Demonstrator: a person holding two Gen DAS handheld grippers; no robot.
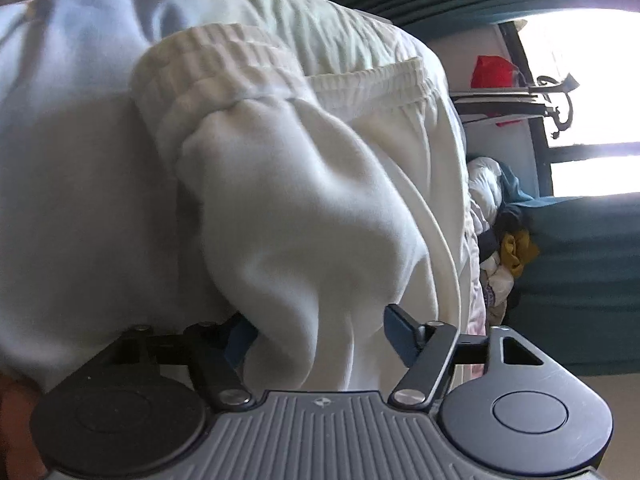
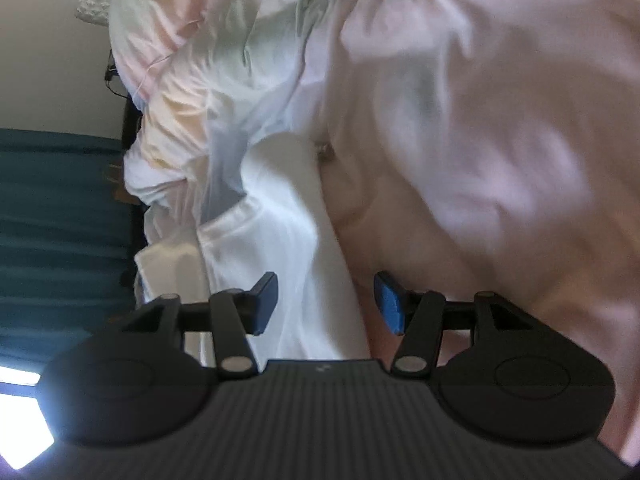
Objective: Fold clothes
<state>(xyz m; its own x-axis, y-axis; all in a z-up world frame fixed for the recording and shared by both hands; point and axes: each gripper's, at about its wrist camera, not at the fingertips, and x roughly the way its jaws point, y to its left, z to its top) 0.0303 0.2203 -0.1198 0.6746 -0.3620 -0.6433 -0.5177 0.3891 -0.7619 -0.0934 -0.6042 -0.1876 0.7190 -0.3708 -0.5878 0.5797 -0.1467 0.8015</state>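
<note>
A white fleece garment (image 1: 288, 184) with a ribbed elastic waistband (image 1: 224, 60) and a drawcord (image 1: 444, 248) fills the left wrist view. My left gripper (image 1: 316, 332) is open with a thick fold of this fabric bulging between its jaws; the left pad is partly hidden by cloth. In the right wrist view, pale pink-white fabric (image 2: 480, 128) and a white fold (image 2: 280, 216) fill the frame. My right gripper (image 2: 326, 304) is open, its blue pads (image 2: 387, 300) apart, with the white fold lying between them.
A teal surface (image 1: 580, 280) lies at the right of the left view, with a pile of mixed clothes (image 1: 504, 240) beside it, a bright window (image 1: 592, 80) and a red object (image 1: 492, 70) on a shelf. Teal curtain (image 2: 60, 220) is at the left in the right view.
</note>
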